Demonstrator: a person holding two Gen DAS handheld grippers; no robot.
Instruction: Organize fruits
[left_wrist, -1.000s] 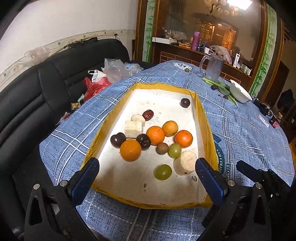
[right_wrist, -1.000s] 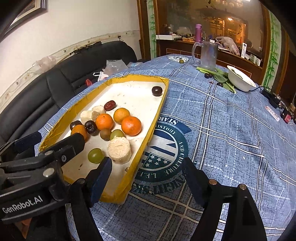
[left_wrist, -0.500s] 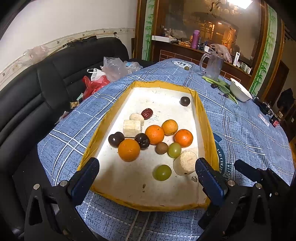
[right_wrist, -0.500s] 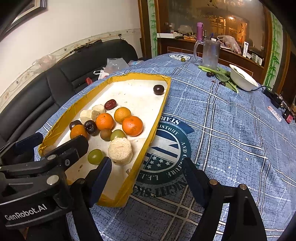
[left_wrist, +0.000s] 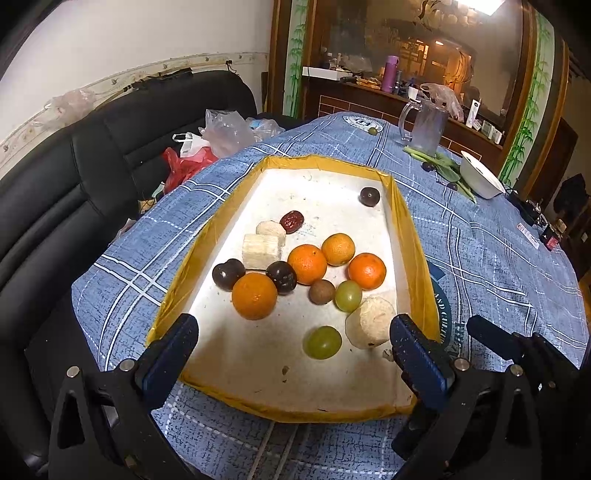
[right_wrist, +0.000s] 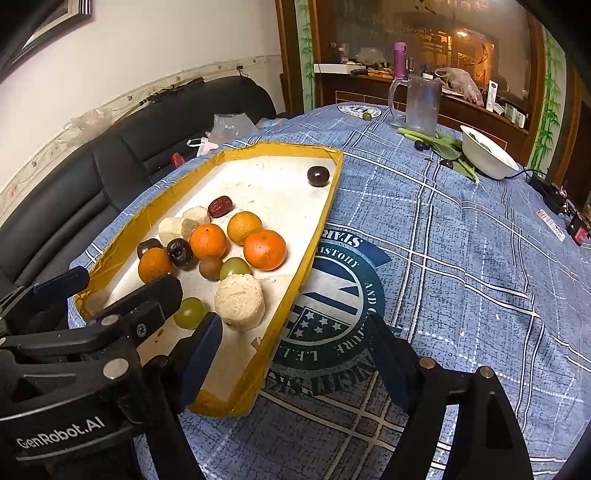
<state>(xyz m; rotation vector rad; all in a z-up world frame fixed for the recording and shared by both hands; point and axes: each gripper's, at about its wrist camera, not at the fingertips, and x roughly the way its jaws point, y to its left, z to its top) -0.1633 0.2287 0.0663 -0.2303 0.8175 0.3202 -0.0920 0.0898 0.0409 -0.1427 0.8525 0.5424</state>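
1. Your left gripper (left_wrist: 293, 345) stays wide open and empty, hovering over the tray's (left_wrist: 408, 236) near end.
2. Your right gripper (right_wrist: 295, 352) also stays wide open, empty, beside the tray.
3. The fruits (left_wrist: 306, 264) haven't moved; they sit clustered mid-tray.

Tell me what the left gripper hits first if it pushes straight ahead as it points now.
Probably the near green grape: the left gripper, jaws open and empty, points into the tray, and that grape lies nearest ahead. Depth is unclear; it might pass above it.

Both hand-held grippers (left_wrist: 295, 343) (right_wrist: 295, 343) hover, spread wide (nothing held).
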